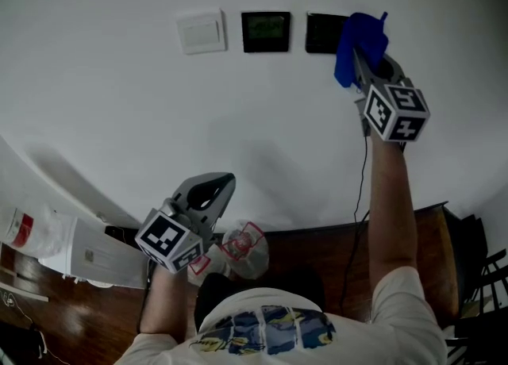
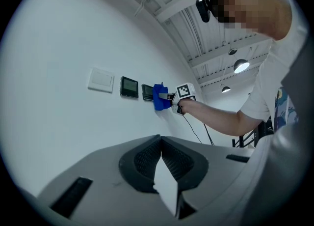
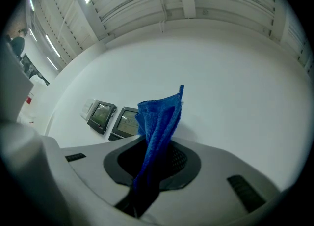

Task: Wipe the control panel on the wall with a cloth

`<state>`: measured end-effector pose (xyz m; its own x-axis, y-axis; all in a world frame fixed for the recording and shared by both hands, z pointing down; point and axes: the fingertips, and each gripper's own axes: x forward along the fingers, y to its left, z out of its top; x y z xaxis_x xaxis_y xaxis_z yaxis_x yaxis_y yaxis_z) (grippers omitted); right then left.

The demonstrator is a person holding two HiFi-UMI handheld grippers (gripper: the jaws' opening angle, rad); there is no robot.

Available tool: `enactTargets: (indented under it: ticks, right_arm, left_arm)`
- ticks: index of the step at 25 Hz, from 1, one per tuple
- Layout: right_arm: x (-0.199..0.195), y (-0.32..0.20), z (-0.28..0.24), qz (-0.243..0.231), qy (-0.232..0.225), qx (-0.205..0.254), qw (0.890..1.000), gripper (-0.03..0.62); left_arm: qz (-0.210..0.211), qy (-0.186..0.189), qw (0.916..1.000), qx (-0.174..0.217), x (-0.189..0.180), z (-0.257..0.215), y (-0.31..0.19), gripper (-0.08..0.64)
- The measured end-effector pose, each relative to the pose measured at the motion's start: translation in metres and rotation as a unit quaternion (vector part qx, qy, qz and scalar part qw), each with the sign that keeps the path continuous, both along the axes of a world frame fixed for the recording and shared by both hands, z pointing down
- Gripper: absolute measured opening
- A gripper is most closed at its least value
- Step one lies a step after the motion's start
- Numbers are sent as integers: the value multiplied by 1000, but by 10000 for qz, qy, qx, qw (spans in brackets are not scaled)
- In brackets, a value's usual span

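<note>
1. The right gripper (image 1: 363, 66) is closed firmly on a blue cloth (image 1: 359, 38). The cloth stands up out of the jaws and covers the right edge of the right control panel (image 1: 321, 32). I cannot tell if it really presses on the panel.
2. The left gripper (image 1: 213, 190) is far below this panel and to its left, with the jaws together and nothing between them.
3. Only a narrow fold of the cloth seems to be held, so a hard rub may pull it out. The hard jaw tips may then scrape the screen or push a key.
4. Most of the panel lies left of the cloth, so a short stroke would probably leave it unwiped.
5. Just left of the panel is a second dark panel (image 1: 265, 32), and further left a white switch plate (image 1: 201, 32). A long stroke could press the switch.
6. A black cable (image 1: 363, 181) runs down the wall below the panel to a wooden desk (image 1: 421, 236). Nothing blocks the way to the panel.
</note>
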<state>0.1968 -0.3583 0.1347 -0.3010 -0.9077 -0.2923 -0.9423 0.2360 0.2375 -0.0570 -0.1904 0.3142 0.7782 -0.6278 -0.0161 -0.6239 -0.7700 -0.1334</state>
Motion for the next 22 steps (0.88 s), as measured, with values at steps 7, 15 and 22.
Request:
enactTargets:
  ticks: [7,15,22]
  right_arm:
    - [28,-15,8,247,-62,-156,9996,77]
    - [2,36,-8,-101,-233,219,9994,75]
    - [-119,58,-19,-1142,232,467,9921,75]
  left_arm:
    - [11,6,10000,-9,-2,2,-2,5]
    - [-18,63,10000,-55,-8,4,-4,6]
    - [10,113,9999,-79,-9,4,-4,6]
